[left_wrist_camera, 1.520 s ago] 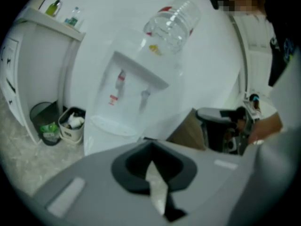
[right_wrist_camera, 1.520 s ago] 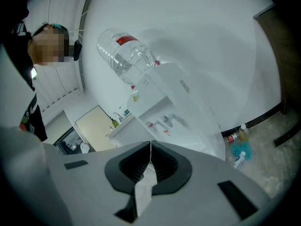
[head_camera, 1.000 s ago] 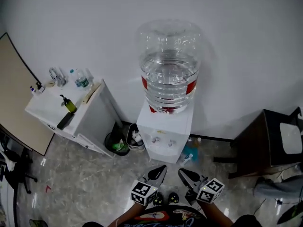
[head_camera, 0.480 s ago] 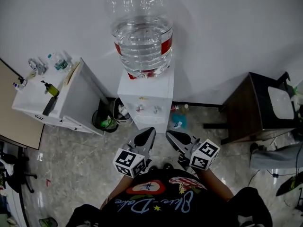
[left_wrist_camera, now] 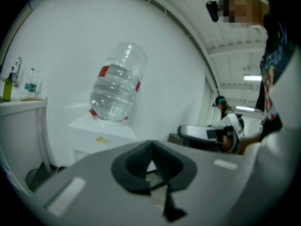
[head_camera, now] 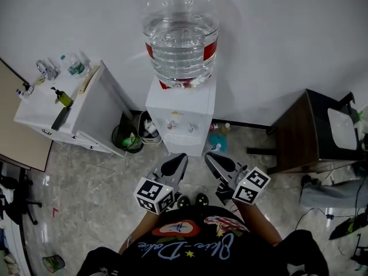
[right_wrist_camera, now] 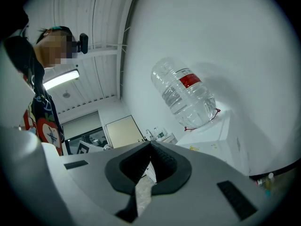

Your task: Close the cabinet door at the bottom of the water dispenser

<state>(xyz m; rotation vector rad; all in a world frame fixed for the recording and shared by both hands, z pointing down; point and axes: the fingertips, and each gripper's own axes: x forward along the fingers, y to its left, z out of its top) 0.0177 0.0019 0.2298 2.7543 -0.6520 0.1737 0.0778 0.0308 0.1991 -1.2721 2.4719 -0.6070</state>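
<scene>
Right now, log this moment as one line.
left hand-held gripper: shut, empty | right hand-held gripper: shut, empty | both: short of water dispenser, no contact | cabinet door: state hidden

The white box-shaped water dispenser (head_camera: 183,118) stands at the far wall, the clear plastic bottle (head_camera: 181,39) on it. The white counter (head_camera: 39,117) lies left, the dark wooden cabinet (head_camera: 296,134) right, and the round bin (head_camera: 126,140) between counter and dispenser.

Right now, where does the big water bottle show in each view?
Head view: water bottle at top centre, upright.
Left gripper view: left of centre, leaning right.
Right gripper view: right of centre, leaning left.
Shared landmark: the white dispenser body directly under it in all three.
</scene>
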